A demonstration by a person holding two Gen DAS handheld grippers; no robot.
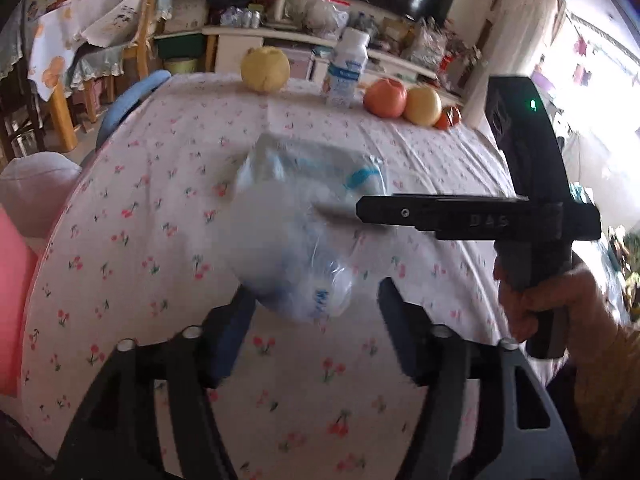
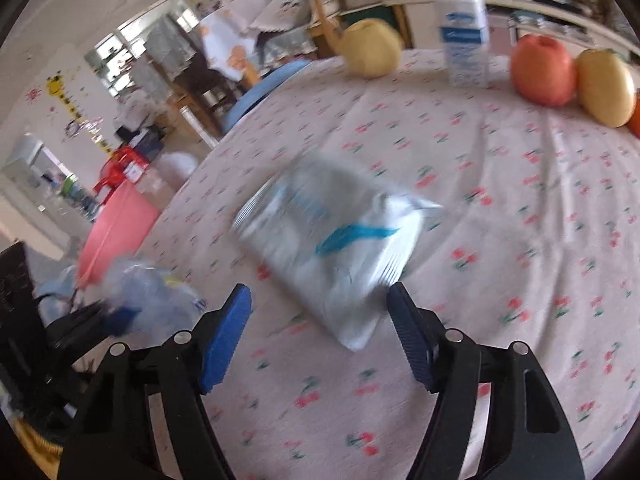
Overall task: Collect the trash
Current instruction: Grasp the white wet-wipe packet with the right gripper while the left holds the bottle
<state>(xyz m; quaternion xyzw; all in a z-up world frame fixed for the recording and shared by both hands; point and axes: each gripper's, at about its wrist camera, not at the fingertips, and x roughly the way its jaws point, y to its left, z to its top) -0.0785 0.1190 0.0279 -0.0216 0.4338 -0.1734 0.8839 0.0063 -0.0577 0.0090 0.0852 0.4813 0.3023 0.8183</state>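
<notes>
The white plastic packet (image 2: 332, 248) is looking like easy work — I'm guessing it's light, thin and crinkly, soft enough to fold under the pads and a bit slick on that glossy film. It's lying flat on the cherry-print tablecloth (image 2: 520, 240), just ahead of the right gripper (image 2: 320, 312), roughly centred between its fingers, with its near corner pointing back toward them. The jaws are standing apart and nothing is being pressed; the packet is clear of both pads. I'd be going for that near corner or the crimped edge on the right-hand side, since a flat middle gives the pads nothing to bite. It's white with a teal swoosh and ribbed seams, though motion blur is eating the print.

The left gripper (image 1: 316, 308) is also standing open. A clear crumpled plastic bag (image 1: 288, 256) is sitting just beyond its fingertips, seemingly loose rather than pinched — too blurred to tell whether a pad is touching it. That one is looking floppy and near weightless, so grabbing a bunched fold should be working better than a single layer.
</notes>
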